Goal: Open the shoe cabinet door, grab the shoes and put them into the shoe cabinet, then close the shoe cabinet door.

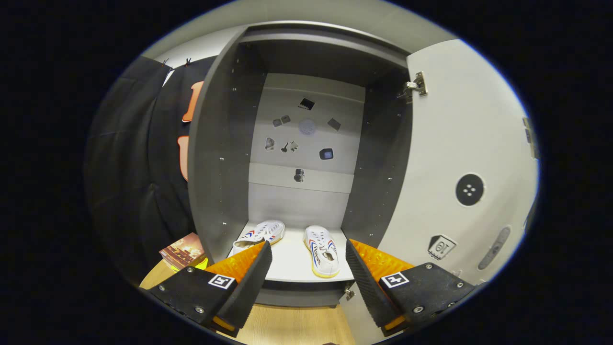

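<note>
A: How many shoes?
B: Two. The left shoe (258,233) and the right shoe (322,251) lie side by side on the bottom shelf (292,261) of the shoe cabinet (225,158), at twelve o'clock beyond the fingertips.
A: The gripper (308,266)?
B: Jaws wide apart, holding nothing.
A: Anything else?
B: One door (459,158) swung open at two o'clock; one booklet (182,251) on the floor at nine o'clock.

claw (309,278) | two black fingers (249,282) with ribbed inner faces | orange ridged panels behind them | black base plates with silver screws | a square black-and-white marker tag on each plate
</note>
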Available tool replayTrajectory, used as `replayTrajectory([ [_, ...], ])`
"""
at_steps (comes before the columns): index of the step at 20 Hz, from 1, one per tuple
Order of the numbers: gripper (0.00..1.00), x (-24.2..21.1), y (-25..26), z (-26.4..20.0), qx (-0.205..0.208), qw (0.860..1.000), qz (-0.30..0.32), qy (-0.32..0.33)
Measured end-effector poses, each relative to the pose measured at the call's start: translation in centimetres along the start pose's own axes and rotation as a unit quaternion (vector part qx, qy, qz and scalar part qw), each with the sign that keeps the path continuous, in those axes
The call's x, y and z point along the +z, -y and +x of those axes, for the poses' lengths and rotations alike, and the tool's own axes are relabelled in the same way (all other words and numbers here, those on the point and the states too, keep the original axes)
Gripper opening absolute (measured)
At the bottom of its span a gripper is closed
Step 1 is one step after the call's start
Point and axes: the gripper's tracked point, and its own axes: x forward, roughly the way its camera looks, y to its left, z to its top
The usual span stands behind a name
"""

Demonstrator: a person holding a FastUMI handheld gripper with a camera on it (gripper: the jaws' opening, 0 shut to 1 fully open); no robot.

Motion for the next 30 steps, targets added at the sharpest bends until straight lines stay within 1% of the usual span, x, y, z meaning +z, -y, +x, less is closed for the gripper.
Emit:
replayTrajectory([
  [3,0.95,-0.1,1.3,-5.0,-0.009,1.000,0.004,0.015],
  [8,0.95,-0.7,5.5,-13.6,-0.046,0.998,0.002,0.038],
  [13,0.95,-2.6,12.0,-20.5,-0.099,0.994,0.010,0.041],
  [16,0.95,-3.9,16.0,-23.5,-0.130,0.990,0.016,0.044],
  [18,0.95,-5.0,18.7,-24.6,-0.145,0.988,0.017,0.043],
  [20,0.95,-6.1,21.1,-24.9,-0.149,0.988,0.021,0.040],
  [22,0.95,-6.9,23.4,-24.4,-0.148,0.988,0.035,0.038],
  [25,0.95,-8.8,26.1,-22.4,-0.137,0.989,0.056,0.025],
  [27,0.95,-9.8,26.8,-20.9,-0.128,0.990,0.060,0.018],
  [30,0.95,-11.3,25.8,-18.7,-0.101,0.993,0.057,0.015],
])
